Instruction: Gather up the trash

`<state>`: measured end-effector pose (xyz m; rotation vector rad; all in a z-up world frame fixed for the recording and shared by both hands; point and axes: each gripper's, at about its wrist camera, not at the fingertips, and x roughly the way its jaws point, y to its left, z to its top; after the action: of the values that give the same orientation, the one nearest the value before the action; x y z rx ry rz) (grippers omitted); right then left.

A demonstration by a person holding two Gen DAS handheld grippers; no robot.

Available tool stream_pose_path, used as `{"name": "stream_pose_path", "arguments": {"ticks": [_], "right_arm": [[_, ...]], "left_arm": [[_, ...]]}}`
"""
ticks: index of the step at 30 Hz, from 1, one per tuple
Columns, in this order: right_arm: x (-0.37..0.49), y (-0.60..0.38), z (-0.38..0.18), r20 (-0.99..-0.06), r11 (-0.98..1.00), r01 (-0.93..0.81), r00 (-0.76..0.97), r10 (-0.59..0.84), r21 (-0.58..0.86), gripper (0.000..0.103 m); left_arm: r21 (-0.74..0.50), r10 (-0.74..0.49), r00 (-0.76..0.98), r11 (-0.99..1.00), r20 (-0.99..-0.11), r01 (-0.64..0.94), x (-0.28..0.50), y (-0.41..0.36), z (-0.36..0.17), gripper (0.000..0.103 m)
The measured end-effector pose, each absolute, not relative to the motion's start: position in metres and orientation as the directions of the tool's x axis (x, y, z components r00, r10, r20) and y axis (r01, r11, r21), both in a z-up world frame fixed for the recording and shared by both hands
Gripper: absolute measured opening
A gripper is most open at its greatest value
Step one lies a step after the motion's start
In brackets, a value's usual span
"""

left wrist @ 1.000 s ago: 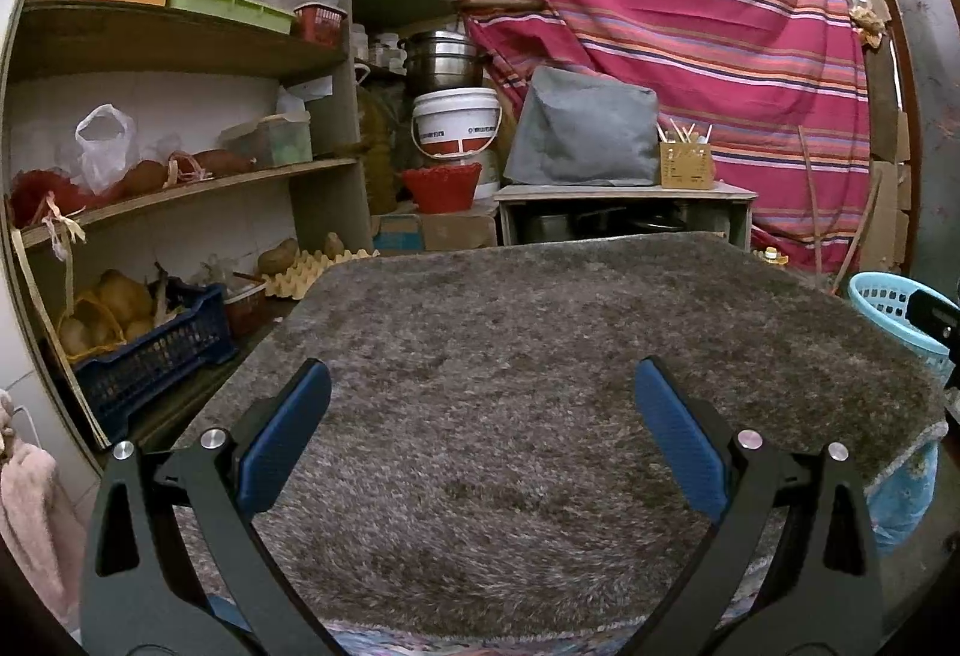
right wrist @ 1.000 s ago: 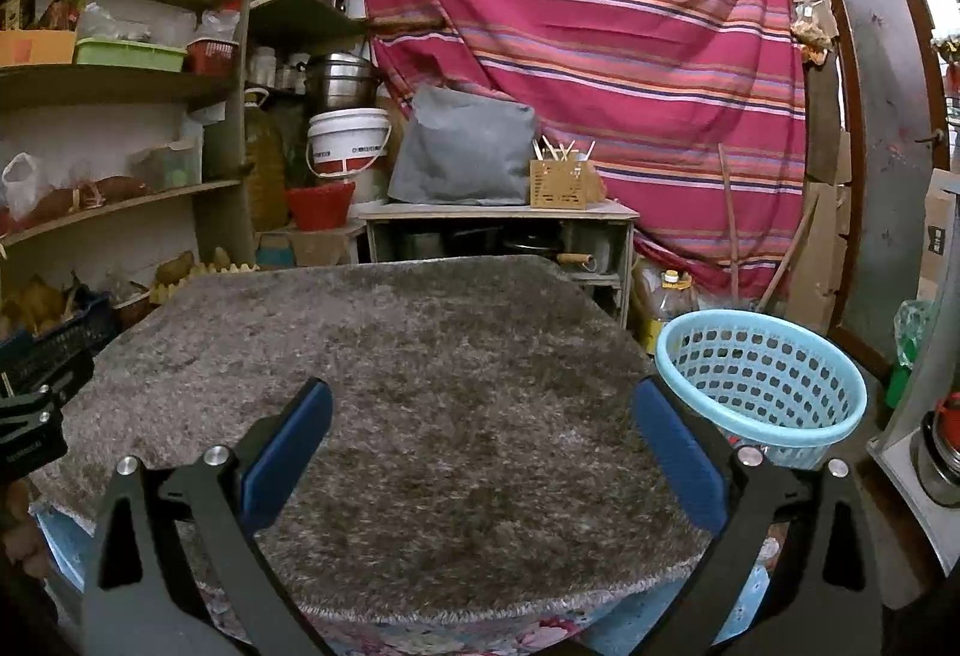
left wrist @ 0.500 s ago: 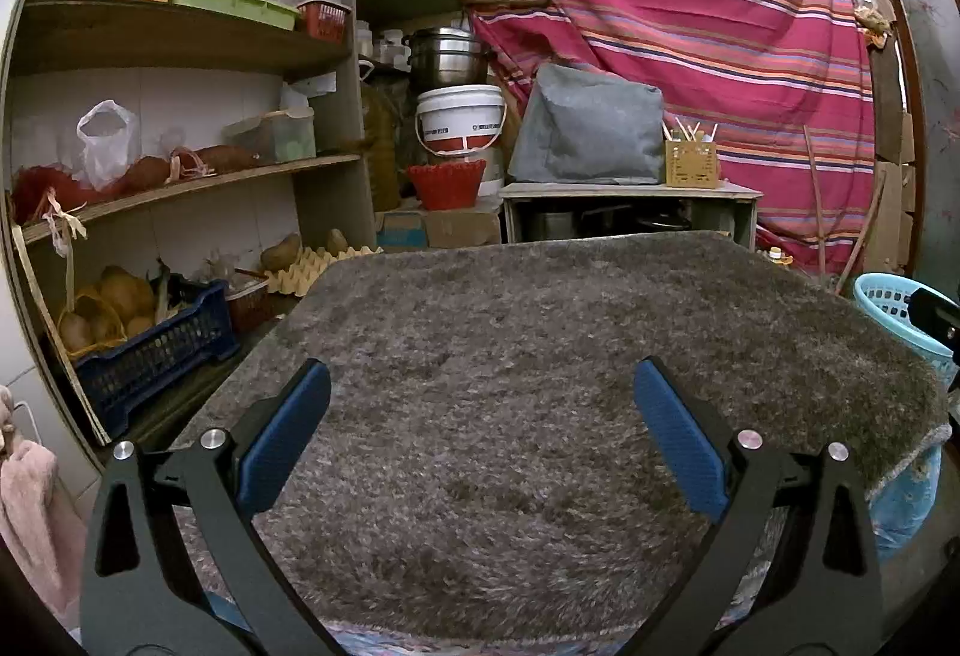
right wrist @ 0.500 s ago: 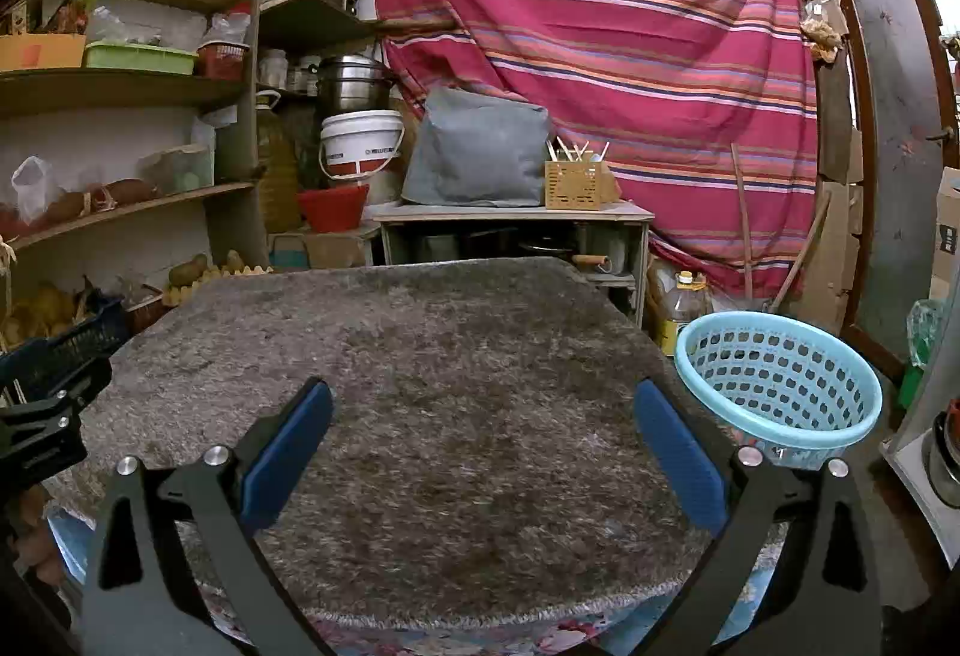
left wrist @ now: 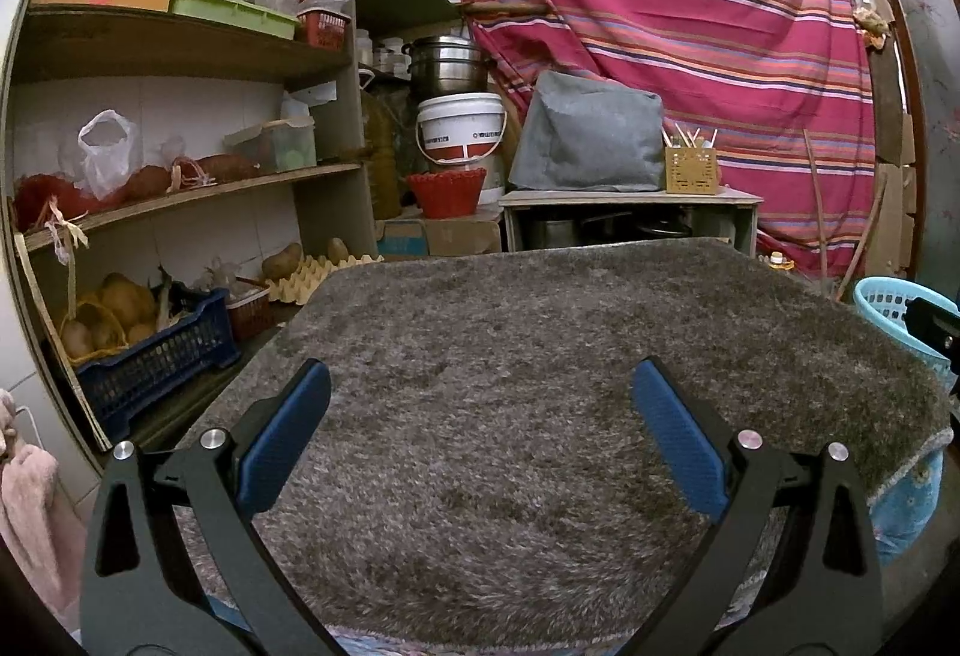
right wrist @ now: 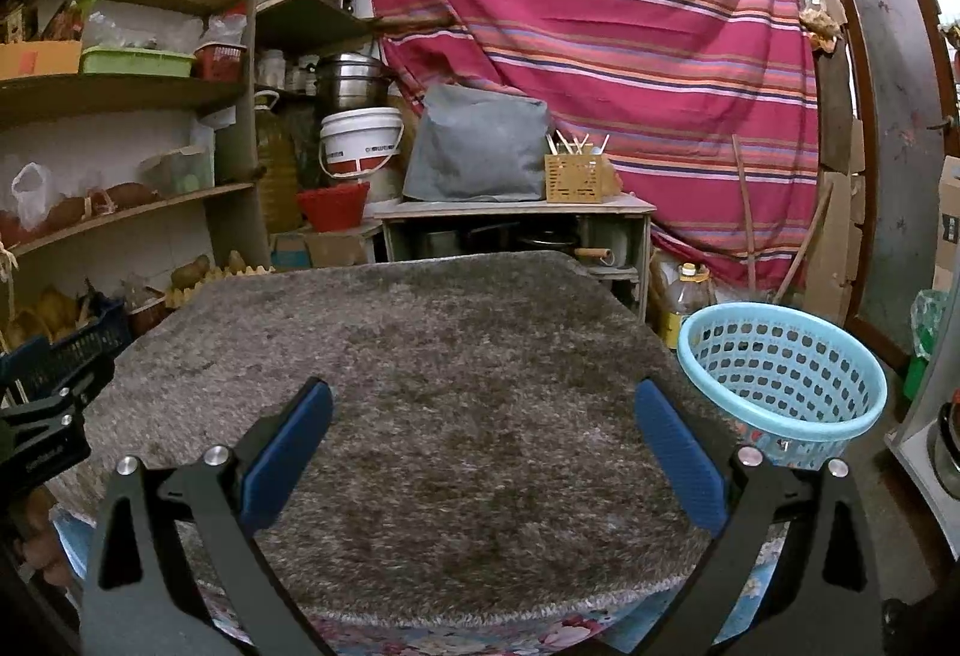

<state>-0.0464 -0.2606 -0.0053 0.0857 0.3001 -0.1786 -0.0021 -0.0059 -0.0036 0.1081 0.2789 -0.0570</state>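
Observation:
My left gripper (left wrist: 480,416) is open and empty, held above the near part of a grey shaggy rug (left wrist: 510,356) that covers the table. My right gripper (right wrist: 483,419) is also open and empty above the same rug (right wrist: 450,356). A light blue perforated basket (right wrist: 780,374) stands beside the table's right edge, to the right of my right gripper; its rim also shows in the left wrist view (left wrist: 882,302). No loose trash shows on the rug in either view.
Wooden shelves (left wrist: 180,56) with boxes, bags and potatoes stand on the left, with a blue crate (left wrist: 150,356) low down. A low bench (right wrist: 516,212) with a grey cover, a white bucket (right wrist: 360,140) and a striped red curtain (right wrist: 600,26) stand behind.
Both views have shifted slightly; the basket sits a little further right and lower in the right wrist view. Both grippers stay open and empty.

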Motion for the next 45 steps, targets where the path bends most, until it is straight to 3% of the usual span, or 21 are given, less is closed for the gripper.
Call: {"name": "stream_pose_path", "arguments": {"ticks": [45], "right_arm": [[-0.0403, -0.2594, -0.0079, -0.314, 0.977, 0.212, 0.929, -0.196, 0.018, 0.099]], "left_arm": [[0.087, -0.056, 0.959, 0.993, -0.278, 0.083, 0.0063, -0.0112, 0.0027, 0.098]]}}
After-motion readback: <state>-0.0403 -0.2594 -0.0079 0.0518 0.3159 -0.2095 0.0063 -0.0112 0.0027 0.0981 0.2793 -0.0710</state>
